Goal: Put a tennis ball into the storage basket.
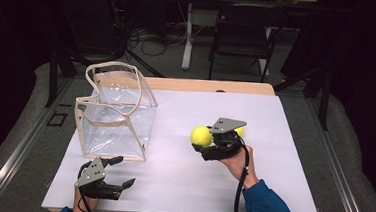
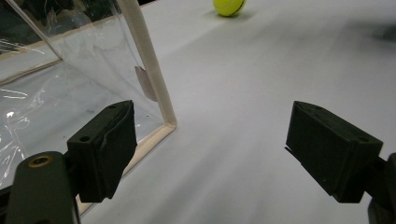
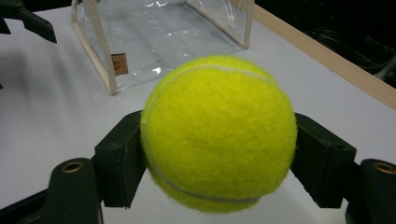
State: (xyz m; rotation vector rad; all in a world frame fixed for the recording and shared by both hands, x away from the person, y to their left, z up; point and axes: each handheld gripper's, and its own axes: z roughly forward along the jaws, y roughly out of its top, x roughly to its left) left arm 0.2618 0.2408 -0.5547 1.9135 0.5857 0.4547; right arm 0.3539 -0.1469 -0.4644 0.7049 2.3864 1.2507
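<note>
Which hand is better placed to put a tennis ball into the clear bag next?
Right: the right gripper is shut on a tennis ball. The left gripper is open beside the clear bag.

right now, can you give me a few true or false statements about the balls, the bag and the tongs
1. The right tongs grip a tennis ball. True.
2. The left tongs hold the clear bag. False: they are open and hold nothing, near the bag's corner.
3. A second ball lies inside the bag. False: it lies on the table, behind the right tongs.
4. The bag stands upright on the table. True.
</note>
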